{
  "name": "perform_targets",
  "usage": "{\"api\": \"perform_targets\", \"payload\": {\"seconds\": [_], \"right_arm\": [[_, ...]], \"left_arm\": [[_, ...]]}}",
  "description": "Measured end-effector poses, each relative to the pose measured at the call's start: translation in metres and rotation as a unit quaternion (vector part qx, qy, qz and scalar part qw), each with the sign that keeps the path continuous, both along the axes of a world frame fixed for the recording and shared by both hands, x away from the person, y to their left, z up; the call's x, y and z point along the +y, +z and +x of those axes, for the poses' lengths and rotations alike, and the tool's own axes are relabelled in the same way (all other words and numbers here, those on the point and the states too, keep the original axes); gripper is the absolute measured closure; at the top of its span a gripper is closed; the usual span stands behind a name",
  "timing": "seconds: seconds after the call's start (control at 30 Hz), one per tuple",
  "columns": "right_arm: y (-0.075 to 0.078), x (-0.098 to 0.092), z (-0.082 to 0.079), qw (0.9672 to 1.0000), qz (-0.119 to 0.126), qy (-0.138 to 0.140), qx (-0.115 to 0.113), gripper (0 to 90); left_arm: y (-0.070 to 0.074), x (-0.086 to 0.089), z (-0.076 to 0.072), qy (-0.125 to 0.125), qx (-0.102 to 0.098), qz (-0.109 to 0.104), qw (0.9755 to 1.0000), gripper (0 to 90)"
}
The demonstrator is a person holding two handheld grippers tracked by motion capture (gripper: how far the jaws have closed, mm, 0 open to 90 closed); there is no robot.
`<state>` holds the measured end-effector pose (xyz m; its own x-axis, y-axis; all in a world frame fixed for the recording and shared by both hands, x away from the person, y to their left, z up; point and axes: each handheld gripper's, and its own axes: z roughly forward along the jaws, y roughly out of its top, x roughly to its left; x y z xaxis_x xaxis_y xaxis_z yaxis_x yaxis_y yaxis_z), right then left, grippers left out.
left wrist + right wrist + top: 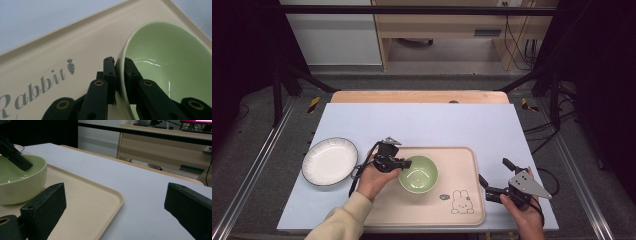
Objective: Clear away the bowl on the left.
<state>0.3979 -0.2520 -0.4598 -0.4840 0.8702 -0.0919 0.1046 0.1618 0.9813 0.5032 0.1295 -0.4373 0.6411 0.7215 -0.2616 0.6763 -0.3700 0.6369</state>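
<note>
Where the high view looks down on the pale blue table top (pixel 422 117), the left gripper (pixel 406 163) reaches from the person's left hand (pixel 372 181) to the near-left rim of the round, glossy pale green ceramic bowl (pixel 419 175). That bowl stands upright on the beige rectangular plastic tray (pixel 462 160), just ahead of the jaws. A white round ribbed plate with a dark rim (pixel 329 161) lies behind the left gripper, off the tray and well apart from the bowl. The right gripper (pixel 494 176), held in the right hand (pixel 524 215), hovers beside the tray's right edge with its jaws spread wide and nothing between them; a printed rabbit figure (pixel 462 202) sits on the tray between this gripper and the bowl.

Seen from the left gripper view, the two black jaws are closed upon the bowl's (pixel 170 62) thin wall, one pad outside, the other inside the rim. Beyond the outer jaw the tray (pixel 82 37) carries the grey word "Rabbit" (pixel 35 91) and a small carrot mark (pixel 71 66).

Seen from the right gripper view, the jaws stand far apart, holding nothing; the left jaw hangs over the tray (pixel 100 195), the right over the table top (pixel 140 192). The bowl (pixel 22 185) rests ahead and to the left, a jaw of the left gripper (pixel 15 157) dipping inside it.
</note>
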Motion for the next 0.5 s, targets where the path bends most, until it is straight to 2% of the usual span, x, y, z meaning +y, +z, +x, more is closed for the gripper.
{"api": "perform_targets", "payload": {"seconds": [0.5], "right_arm": [[0.0001,-0.0003,-0.0002,1.0000,0.000,0.000,0.000,4.1]], "left_arm": [[-0.0019,0.0017,0.0021,0.001,0.007,-0.003,1.0000,82.8]]}}
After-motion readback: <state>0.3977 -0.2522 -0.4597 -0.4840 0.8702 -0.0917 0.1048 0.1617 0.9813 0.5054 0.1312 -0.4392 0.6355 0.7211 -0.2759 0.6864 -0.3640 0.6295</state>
